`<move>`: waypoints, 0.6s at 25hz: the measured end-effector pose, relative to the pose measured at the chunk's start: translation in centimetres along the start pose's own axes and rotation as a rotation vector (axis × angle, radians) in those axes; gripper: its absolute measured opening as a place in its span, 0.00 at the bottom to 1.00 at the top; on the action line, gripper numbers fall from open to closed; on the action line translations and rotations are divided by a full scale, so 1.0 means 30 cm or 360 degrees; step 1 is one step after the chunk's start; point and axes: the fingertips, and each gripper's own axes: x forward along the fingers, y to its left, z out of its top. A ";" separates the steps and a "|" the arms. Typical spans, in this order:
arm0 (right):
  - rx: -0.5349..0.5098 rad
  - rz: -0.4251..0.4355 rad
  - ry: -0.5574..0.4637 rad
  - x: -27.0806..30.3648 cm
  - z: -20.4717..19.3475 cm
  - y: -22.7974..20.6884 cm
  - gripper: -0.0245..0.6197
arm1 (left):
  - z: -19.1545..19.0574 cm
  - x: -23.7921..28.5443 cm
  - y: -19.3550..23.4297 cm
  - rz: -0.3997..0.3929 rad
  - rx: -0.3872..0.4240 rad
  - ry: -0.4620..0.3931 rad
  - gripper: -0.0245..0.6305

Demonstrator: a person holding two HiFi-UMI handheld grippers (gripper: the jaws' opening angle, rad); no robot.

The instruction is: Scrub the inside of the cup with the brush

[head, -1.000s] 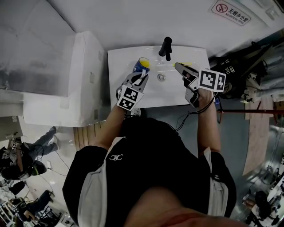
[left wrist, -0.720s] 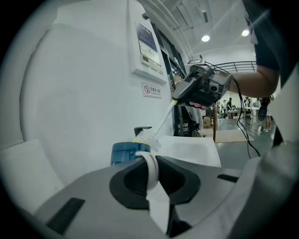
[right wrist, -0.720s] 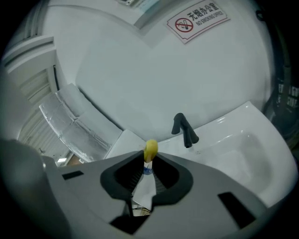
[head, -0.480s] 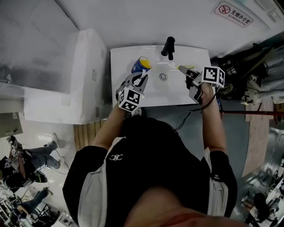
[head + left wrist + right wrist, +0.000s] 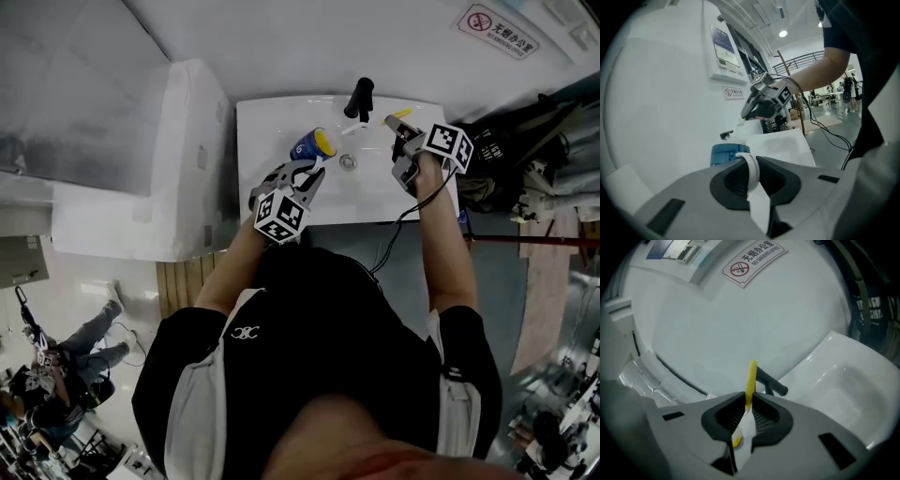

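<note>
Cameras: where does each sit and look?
Head view: on the person's head, looking steeply down at the sink; chest, arms, left gripper and right gripper show.
Left gripper view: on that gripper, looking past jaws shut on the cup's handle toward the right arm.
Right gripper view: on that gripper, looking past its held brush at the faucet.
Head and left gripper views share the cup.

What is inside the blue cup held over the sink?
Inside the cup only its yellow inner wall shows in the head view. The brush is outside, clamped in the right gripper. The cup's bottom is hidden.
</note>
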 end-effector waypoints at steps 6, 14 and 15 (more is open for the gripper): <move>-0.0192 0.0061 -0.0129 0.048 0.073 0.130 0.11 | 0.018 0.019 -0.086 -0.0146 0.0084 0.0000 0.11; -0.0448 0.0337 -0.0031 0.059 0.014 0.342 0.12 | -0.008 0.034 -0.107 -0.0236 0.0003 0.0044 0.11; -0.0485 0.0375 -0.0010 0.053 -0.001 0.368 0.12 | -0.011 0.034 -0.097 -0.0233 -0.0041 0.0042 0.11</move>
